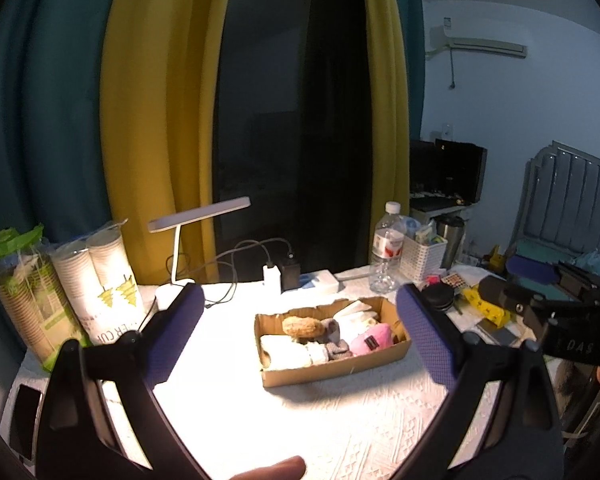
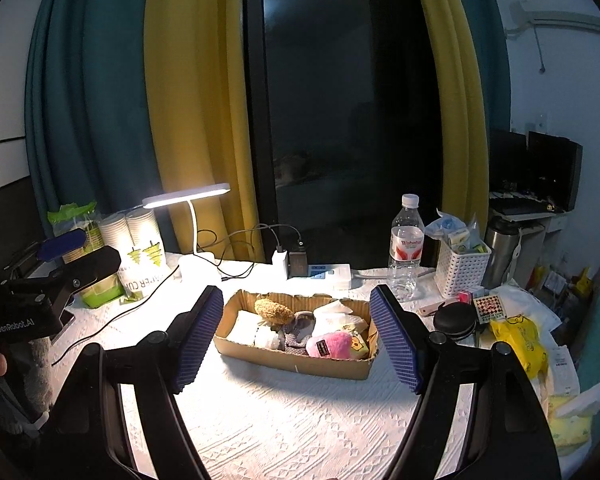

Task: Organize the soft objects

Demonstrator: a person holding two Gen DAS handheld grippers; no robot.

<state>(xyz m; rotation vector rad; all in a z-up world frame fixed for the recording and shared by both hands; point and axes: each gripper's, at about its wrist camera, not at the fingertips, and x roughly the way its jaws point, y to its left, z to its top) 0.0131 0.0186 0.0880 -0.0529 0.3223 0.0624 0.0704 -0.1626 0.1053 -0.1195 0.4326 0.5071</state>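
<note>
The cardboard box lies on the white tablecloth under the desk lamp. Inside it I see a pink plush toy, a brown fuzzy toy, rolled white cloths and grey socks.

The left gripper and the right gripper both hover in front of the box, fingers wide apart, holding nothing.

Risks, in my judgement: the box looks light, so a sideways push could slide it toward the water bottle behind it. The soft things are packed closely, so 1 pinch may lift 2 at once.
</note>
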